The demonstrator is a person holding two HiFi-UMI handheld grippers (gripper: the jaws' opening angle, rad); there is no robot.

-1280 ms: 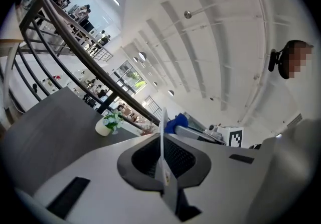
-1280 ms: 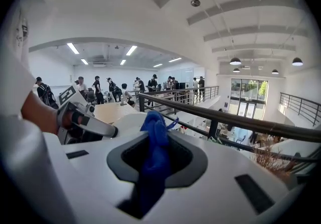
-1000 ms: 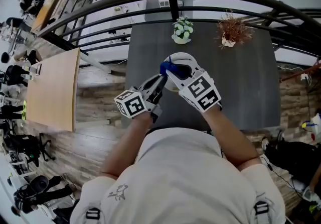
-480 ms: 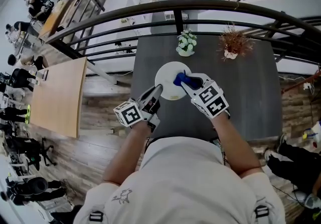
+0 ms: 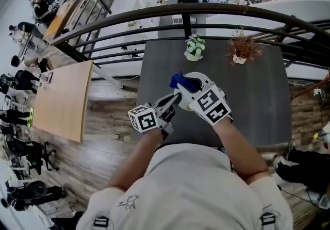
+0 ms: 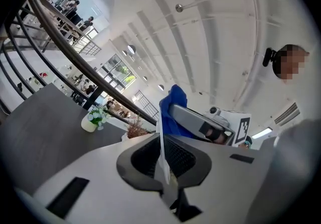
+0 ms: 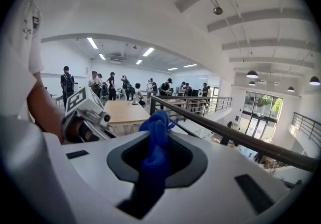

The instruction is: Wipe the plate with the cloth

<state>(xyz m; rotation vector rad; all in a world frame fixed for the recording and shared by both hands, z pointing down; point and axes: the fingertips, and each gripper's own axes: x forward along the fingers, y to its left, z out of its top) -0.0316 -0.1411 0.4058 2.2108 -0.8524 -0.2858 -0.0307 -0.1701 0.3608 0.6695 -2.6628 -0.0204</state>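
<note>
- Left claw (image 6: 163,165) is clenched on the plate (image 6: 161,145), gripping its rim edge-on and upright above the table's (image 5: 258,95) left half.
- Right claw (image 7: 155,160) grasps the blue cloth (image 7: 156,127), against the plate's top.
- Two plants (image 5: 194,47) stand at the far edge.

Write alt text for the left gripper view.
The left claw grips the rim of a white plate, seen edge-on and upright between its jaws. Just behind the plate, the right claw holds a blue cloth beside it. Beyond are a dark table, a small pot of white flowers and a curved black railing.
</note>
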